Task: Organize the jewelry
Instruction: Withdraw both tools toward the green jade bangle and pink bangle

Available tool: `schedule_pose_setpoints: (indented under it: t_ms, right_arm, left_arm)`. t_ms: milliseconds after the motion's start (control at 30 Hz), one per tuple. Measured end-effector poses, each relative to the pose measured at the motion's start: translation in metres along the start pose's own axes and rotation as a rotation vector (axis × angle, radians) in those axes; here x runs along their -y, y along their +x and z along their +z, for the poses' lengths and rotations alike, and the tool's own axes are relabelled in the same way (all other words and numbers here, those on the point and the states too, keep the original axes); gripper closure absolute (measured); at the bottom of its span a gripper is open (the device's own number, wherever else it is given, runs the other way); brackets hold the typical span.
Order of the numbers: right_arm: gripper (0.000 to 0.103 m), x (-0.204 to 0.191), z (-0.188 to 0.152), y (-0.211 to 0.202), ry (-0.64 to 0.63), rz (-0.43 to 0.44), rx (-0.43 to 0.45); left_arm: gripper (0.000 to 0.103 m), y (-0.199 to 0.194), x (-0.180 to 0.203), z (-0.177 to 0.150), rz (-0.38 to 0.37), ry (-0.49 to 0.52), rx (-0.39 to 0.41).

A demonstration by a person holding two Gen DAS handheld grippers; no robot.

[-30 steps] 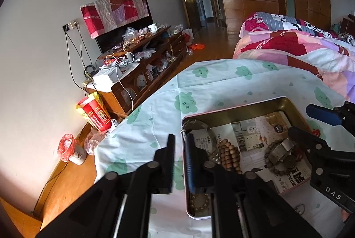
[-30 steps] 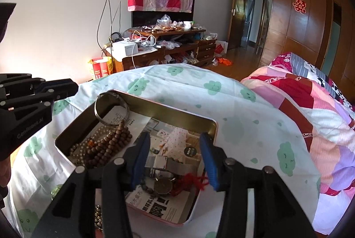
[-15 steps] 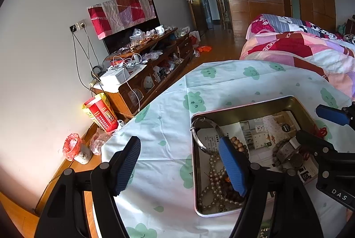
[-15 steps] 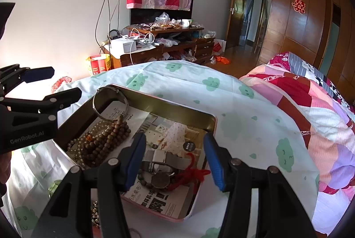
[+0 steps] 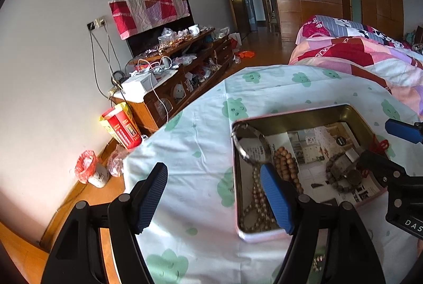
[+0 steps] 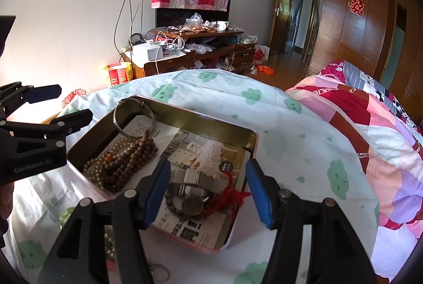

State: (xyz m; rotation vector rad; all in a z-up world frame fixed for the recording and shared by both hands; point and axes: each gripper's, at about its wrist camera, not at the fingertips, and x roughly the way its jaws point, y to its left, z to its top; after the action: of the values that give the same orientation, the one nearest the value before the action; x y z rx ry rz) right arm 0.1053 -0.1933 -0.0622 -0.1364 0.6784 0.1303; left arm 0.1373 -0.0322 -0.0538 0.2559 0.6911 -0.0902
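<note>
Both tools are wide open and hold nothing: the left tool [image 5: 214,200] is over the tin [image 6: 211,126] edge, the right tool [image 6: 207,190] above the watch [image 6: 189,190]. The wooden beads [image 6: 129,161] in the tin look light and loose, so I would pinch the whole bunch. The silver bangle [image 6: 133,116] is stiff and probably slippery; take it across its rim.

Daylight is coming in bright from the lower left, blowing out the white wall [image 6: 60,27]; fisheye is bending edges, black vignette is cutting corners, near tongs are looking slightly soft.
</note>
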Motion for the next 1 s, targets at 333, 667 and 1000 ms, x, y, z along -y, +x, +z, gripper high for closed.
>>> schedule_pose_setpoints:
  t_ms: [333, 667, 1000]
  right_arm:
    - [0.034, -0.002, -0.026, -0.027, -0.009, -0.024, -0.004]
    - [0.029, -0.005, -0.057, -0.047, 0.006, -0.021, -0.044]
    - [0.029, -0.029, -0.077, -0.045, -0.045, 0.027, -0.095]
  left_arm:
    - [0.030, -0.029, -0.006, -0.040, 0.015, -0.048, -0.001]
    - [0.030, -0.026, 0.008, -0.071, -0.011, -0.032, -0.073]
    - [0.030, -0.017, 0.027, -0.082, -0.037, 0.013, -0.120]
